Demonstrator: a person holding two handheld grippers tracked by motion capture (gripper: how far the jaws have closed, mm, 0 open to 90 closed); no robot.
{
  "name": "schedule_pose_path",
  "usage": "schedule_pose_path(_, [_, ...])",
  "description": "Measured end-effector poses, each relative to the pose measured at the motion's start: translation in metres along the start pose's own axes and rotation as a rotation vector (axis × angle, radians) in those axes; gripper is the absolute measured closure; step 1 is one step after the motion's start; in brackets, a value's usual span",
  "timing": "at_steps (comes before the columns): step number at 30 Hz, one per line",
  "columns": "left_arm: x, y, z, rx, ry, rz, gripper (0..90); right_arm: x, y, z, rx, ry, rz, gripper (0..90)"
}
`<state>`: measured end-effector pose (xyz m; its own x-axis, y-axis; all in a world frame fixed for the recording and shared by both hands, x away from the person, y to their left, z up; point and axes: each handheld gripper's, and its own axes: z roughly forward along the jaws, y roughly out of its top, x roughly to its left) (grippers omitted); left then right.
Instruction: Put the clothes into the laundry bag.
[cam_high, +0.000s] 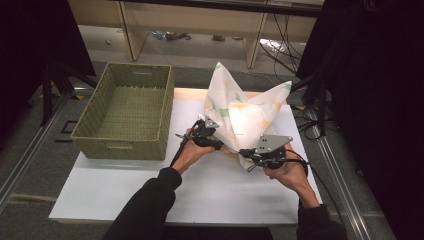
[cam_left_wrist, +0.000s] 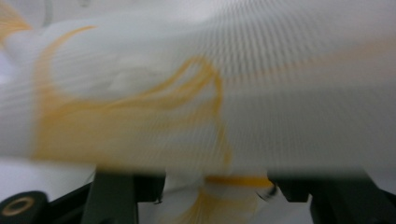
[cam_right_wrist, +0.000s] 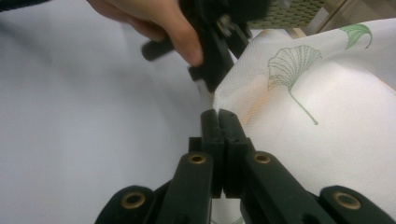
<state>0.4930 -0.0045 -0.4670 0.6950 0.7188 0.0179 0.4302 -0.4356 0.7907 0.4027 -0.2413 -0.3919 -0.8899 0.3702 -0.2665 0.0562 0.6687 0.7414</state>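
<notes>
Legible text, labels, brands, numbers, signs: none recorded. The cloth (cam_high: 245, 115) is printed with ginkgo-leaf motifs in green and orange, without lettering. No marking can be read on the woven basket (cam_high: 125, 112), on the white table (cam_high: 200, 195) or on the grey plate (cam_high: 272, 143). The left gripper view is too blurred for print to be made out.

floor: grey concrete (cam_high: 45, 160) | furniture: pale wooden bench (cam_high: 200, 20) behind | sides: black curtains (cam_high: 380, 100)
</notes>
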Motion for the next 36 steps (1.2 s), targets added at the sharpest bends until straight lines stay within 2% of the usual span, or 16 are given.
schedule_pose_path(2, [0.003, -0.004, -0.012, 0.043, 0.015, 0.019, 34.8, -0.002, 0.000, 0.000, -0.006, 0.000, -0.008, 90.0])
schedule_pose_path(3, [0.002, -0.008, -0.016, 0.011, 0.037, -0.021, 33.8, -0.002, -0.001, 0.000, -0.004, -0.001, -0.008, 90.0])
schedule_pose_path(4, [0.005, -0.011, -0.021, 0.022, 0.052, -0.014, 33.4, -0.002, 0.000, 0.000, -0.003, -0.003, -0.008, 90.0])
schedule_pose_path(6, [0.011, -0.017, -0.028, 0.042, 0.097, -0.047, 31.2, -0.002, 0.000, 0.000, -0.002, -0.005, -0.004, 90.0])
schedule_pose_path(8, [0.018, -0.024, -0.029, 0.046, 0.106, -0.079, 29.5, -0.001, 0.000, 0.001, -0.001, -0.003, -0.006, 90.0])
schedule_pose_path(10, [0.022, -0.031, -0.026, 0.056, 0.094, -0.129, 28.7, -0.001, 0.000, 0.002, 0.000, -0.004, -0.008, 90.0])
schedule_pose_path(11, [0.022, -0.033, -0.024, 0.072, 0.087, -0.137, 28.6, -0.001, 0.000, 0.002, 0.000, -0.004, -0.008, 90.0])
schedule_pose_path(15, [0.018, -0.035, -0.013, 0.105, 0.068, -0.106, 28.8, -0.002, 0.000, 0.003, 0.001, 0.001, -0.007, 90.0])
schedule_pose_path(17, [0.018, -0.033, -0.005, 0.113, 0.082, -0.095, 28.8, -0.002, 0.000, 0.003, -0.001, -0.001, -0.008, 90.0])
schedule_pose_path(20, [0.021, -0.030, 0.003, 0.108, 0.084, -0.113, 33.9, -0.002, 0.000, 0.002, 0.000, -0.001, -0.011, 90.0])
schedule_pose_path(22, [0.023, -0.027, 0.005, 0.095, 0.076, -0.074, 45.8, -0.002, 0.000, 0.002, -0.002, -0.001, -0.010, 90.0])
schedule_pose_path(23, [0.023, -0.026, 0.005, 0.097, 0.058, -0.039, 63.8, -0.002, 0.000, 0.002, -0.003, -0.002, -0.010, 90.0])
schedule_pose_path(25, [0.022, -0.023, 0.002, 0.090, 0.031, -0.023, 86.0, -0.002, 0.000, 0.001, -0.006, -0.003, -0.006, 90.0])
schedule_pose_path(27, [0.019, -0.022, -0.005, 0.091, 0.034, 0.033, 88.4, -0.003, 0.000, 0.000, -0.007, -0.023, -0.015, 90.0])
schedule_pose_path(30, [0.013, -0.021, -0.028, 0.064, -0.001, 0.076, 88.6, -0.002, -0.001, 0.000, 0.006, -0.014, -0.002, 90.0])
schedule_pose_path(36, [-0.011, -0.032, -0.075, -0.010, -0.081, 0.099, 88.6, -0.004, -0.003, 0.001, 0.017, -0.023, -0.005, 90.0])
